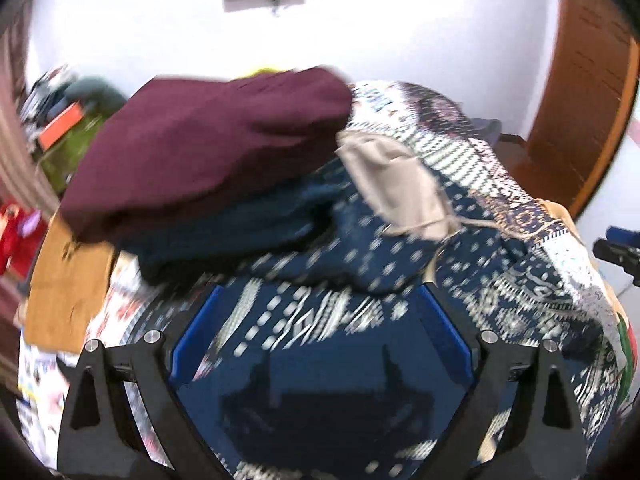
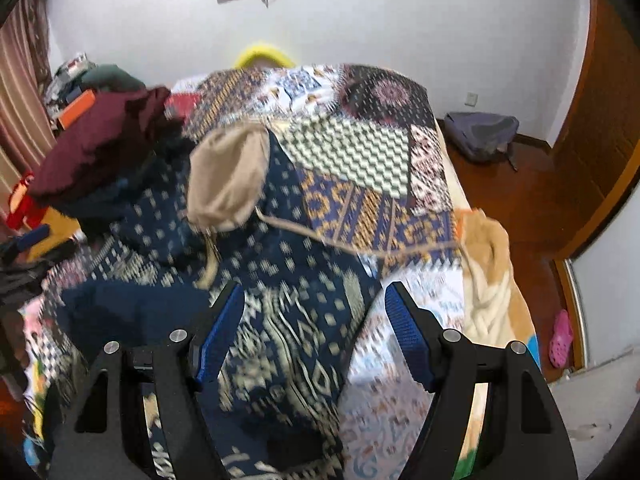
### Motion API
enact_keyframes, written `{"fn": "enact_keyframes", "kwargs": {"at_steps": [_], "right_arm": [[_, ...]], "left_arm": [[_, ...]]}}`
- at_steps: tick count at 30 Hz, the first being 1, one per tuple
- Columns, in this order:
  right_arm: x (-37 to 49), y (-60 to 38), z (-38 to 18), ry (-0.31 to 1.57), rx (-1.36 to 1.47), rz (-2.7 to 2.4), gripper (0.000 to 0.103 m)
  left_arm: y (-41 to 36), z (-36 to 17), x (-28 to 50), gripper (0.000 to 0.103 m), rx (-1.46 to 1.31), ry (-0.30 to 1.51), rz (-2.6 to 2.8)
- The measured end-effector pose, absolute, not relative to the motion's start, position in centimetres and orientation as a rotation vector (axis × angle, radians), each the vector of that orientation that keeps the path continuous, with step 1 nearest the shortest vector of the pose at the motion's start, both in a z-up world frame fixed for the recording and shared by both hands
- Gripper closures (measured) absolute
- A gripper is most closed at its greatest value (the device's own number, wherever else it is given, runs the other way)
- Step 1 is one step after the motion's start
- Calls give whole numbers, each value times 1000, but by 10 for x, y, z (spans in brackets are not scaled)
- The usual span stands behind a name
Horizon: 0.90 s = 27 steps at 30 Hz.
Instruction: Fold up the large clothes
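Navy patterned garment (image 2: 288, 320) is lying spread over the bed, running straight ahead of the right gripper (image 2: 316, 320) and passing between its blue pads (image 2: 408, 336), which are standing wide apart with nothing pinched. Its beige-lined hood (image 2: 228, 176) is resting farther ahead and slightly left of that gripper, with a drawstring (image 2: 340, 244) trailing off to the right across the patchwork quilt (image 2: 360, 152).

In the left wrist view, the left gripper (image 1: 322, 320) is also standing spread, the same garment (image 1: 320, 312) sitting directly before and under its fingers; no cloth is being gripped. A maroon folded item (image 1: 208, 144) is sitting on a dark pile ahead and to the left of that gripper, beside the hood (image 1: 392, 188).

Judging by its drape and knit-like pattern, the garment is looking soft, floppy and fairly thick, likely heavier than a shirt, so it is probably going to sag and bunch when lifted. Taking hold at two well-separated points along an edge, such as hem corners or shoulders, is seeming wisest; the loose drawstring may snag. Motion blur is leaving the exact edges unclear.
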State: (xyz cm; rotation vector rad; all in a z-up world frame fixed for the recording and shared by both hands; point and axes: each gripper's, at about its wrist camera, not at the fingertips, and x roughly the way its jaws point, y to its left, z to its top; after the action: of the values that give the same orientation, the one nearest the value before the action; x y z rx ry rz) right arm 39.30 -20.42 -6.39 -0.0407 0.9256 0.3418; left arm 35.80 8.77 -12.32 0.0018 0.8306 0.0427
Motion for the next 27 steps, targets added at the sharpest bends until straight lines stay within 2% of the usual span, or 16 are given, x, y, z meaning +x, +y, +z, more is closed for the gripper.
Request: {"fn": "enact_keyframes", "kwargs": {"at_steps": [6,8,10,16,24,27], "right_arm": [[429,-186,-58,915,19,381,34],[444,-179,-62,929,37,385,34],[463,-170,-70,956,52,384,34],[512,-148,-104,1059,109,397,34],[564,-115,-166,1197,81,368,34],[574,-112,-189,1249,86,346,35]], "left_arm": [[66,-124,407,7,6,811,5],[64,-130,422,13,-14,823,-7],[60,-138,439,28,-38,851,-32],[46,-178,484,44,-24,916,-4],[58,-227,516,45,-21,933,181],[52,-231,518,48,8,924,180]]}}
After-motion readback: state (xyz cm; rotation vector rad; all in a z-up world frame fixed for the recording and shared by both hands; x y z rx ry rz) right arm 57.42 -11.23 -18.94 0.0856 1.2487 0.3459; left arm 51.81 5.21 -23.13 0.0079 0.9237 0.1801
